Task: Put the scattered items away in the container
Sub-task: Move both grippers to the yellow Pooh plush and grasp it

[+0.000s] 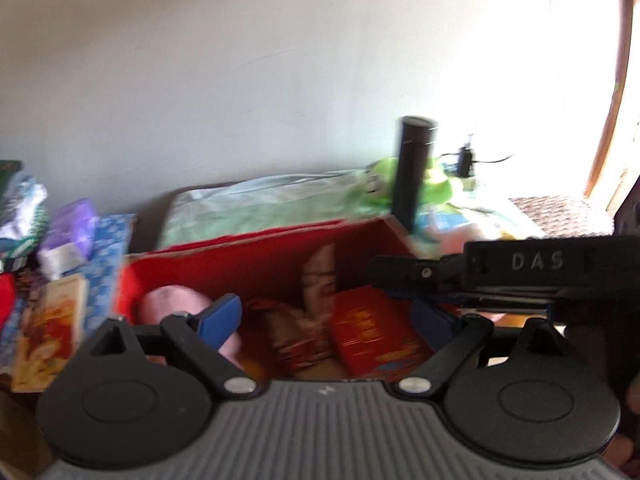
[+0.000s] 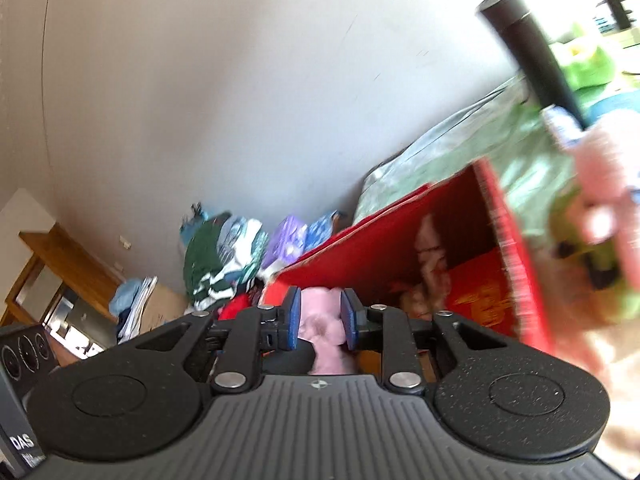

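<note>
The red box [image 1: 240,242] stands open in front of me, holding a pink roll [image 1: 172,304], snack packets [image 1: 296,336] and a red packet [image 1: 372,336]. My left gripper [image 1: 329,318] hangs over the box's near side, jaws wide apart with nothing between them. My right gripper [image 1: 378,270] reaches in from the right, level with the box rim. In the right wrist view, the right gripper [image 2: 322,320] is shut on a pink soft item [image 2: 320,308] that fills the narrow gap between its blue pads. The red box [image 2: 508,232] lies just beyond it.
A tall black cylinder [image 1: 412,168] stands behind the box's right corner, beside a green plush [image 1: 442,182] on the pale green bedcover [image 1: 260,204]. A book [image 1: 52,328] and a pile of clothes [image 2: 224,256] lie left of the box. A wooden stand [image 2: 52,264] sits at far left.
</note>
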Demonstrator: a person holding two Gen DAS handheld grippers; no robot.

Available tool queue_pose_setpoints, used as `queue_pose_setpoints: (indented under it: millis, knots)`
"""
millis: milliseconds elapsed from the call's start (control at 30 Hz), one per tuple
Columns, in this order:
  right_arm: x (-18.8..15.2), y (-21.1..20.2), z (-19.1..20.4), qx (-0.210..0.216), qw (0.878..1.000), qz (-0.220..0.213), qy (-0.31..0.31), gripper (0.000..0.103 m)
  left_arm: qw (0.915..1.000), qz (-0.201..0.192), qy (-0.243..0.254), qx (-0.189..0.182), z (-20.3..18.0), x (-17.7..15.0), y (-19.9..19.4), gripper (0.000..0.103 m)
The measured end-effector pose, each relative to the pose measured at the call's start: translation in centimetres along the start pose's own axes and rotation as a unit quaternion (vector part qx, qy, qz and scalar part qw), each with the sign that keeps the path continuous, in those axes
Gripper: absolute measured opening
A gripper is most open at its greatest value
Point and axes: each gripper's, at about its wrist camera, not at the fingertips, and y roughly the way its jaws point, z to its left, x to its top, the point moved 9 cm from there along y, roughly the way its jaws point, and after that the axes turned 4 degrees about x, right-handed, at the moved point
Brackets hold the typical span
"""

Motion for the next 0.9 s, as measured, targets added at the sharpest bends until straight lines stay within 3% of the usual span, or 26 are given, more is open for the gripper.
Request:
queue_pose_setpoints:
  millis: [267, 400, 700, 900]
  knots:
    - [3.0, -7.7, -5.3, -0.04, 0.997, -0.062, 0.008, 0.027, 0.9942, -0.028, 0.018, -0.102, -10.5, 0.8, 0.6, 0.096]
    - [4.2, -11.1, -9.5, -0.065, 0.995, -0.073, 0.034, 0.027, 0.9891, -0.013, 0.02, -0.145, -16.1, 0.2, 2.1, 0.096]
    - [4.8, -18.9, -19.7, -0.132, 0.983, -0.079, 0.097, 0.032, 0.9855, 0.063, 0.029, -0.155, -24.9, -2.3, 8.0, 0.096]
    - [5.7, -21.6, -25.7, -0.149, 0.974, -0.08, 0.154, 0.036, 0.9838, 0.101, -0.015, -0.147, -27.8, -2.5, 12.7, 0.096]
